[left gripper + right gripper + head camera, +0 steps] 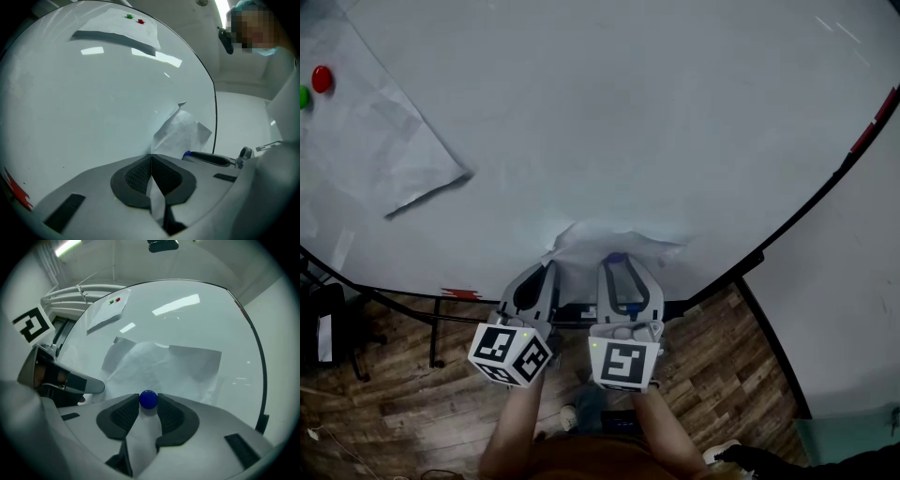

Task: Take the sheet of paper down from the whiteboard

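Head view: both grippers are up at the low edge of the whiteboard (pixel 628 122), right on the crumpled sheet of paper (pixel 619 236). The left gripper (pixel 546 267) is clamped tight on the sheet's edge, and the right gripper (pixel 617 262) pinches the blue magnet (pixel 616 258) pinning it. Both grabs look made, but the sheet's not down yet. What's left, I'd say, is magnet off, then peel the sheet away.
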### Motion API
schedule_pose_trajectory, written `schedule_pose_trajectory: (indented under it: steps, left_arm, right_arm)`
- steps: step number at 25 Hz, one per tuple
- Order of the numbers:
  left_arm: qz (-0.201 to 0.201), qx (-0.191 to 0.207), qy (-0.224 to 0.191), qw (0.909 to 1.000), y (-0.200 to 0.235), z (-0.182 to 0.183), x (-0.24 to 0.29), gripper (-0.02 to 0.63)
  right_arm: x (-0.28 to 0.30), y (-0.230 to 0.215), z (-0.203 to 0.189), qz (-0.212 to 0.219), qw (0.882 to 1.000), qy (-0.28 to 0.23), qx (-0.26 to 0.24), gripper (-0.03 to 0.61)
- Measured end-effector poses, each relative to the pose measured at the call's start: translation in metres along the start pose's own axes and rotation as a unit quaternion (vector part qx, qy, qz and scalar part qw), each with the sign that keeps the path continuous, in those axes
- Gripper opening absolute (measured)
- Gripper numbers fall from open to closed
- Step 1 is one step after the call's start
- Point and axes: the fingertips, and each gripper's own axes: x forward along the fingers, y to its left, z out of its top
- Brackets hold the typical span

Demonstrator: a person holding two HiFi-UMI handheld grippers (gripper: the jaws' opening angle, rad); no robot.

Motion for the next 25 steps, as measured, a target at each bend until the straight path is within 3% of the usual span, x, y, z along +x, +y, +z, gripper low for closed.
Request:
schedule_pose_trajectory:
  steps: [6,25]
  left_arm:
    - [0.003,-0.029,-0.010,0.9995,0.001,0.000,-0.001,0.023]
    - [0.003,-0.054,-0.025,0.9982,-0.010,0.006,-0.025,0.023]
  right_arm:
    - [-0.006,-0.007,-0.001,-0.010,1.000,-0.002,0.002,0.134]
    - [-0.047,-0.033,-0.011,-0.031,0.999,0.025,0.009,0.134]
